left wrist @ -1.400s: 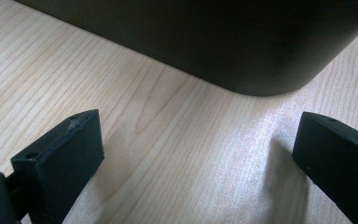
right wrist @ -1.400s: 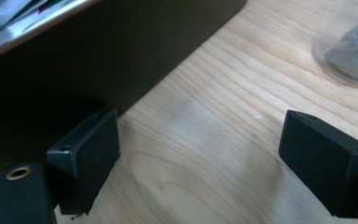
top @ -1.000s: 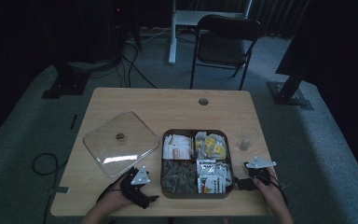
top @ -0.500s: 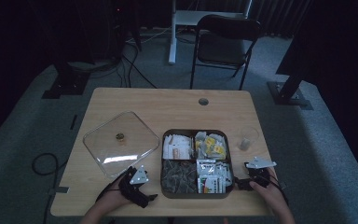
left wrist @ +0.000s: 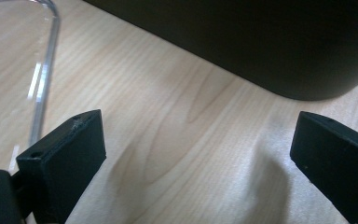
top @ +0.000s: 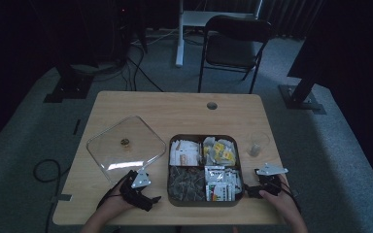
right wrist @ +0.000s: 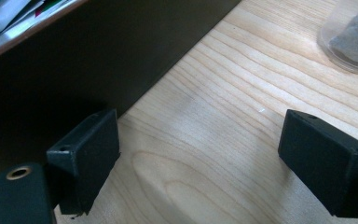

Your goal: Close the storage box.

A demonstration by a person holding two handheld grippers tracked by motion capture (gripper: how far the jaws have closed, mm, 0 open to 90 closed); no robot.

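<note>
The dark box [top: 238, 167] of tea packets sits on the table [top: 175, 109], its front edge near the person. Left gripper [top: 148, 198] rests just left of the box, jaws spread, nothing between them. Right gripper [top: 251, 190] rests just right of the box, jaws likewise spread and empty. The clear lid [top: 126, 145] lies left of the box; a small glass [top: 256, 145] stands right of it.

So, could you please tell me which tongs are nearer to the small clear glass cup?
The right tongs are nearer; the glass cup stands just beyond them, right of the tea box. The left tongs sit across the box, by the clear lid.
</note>
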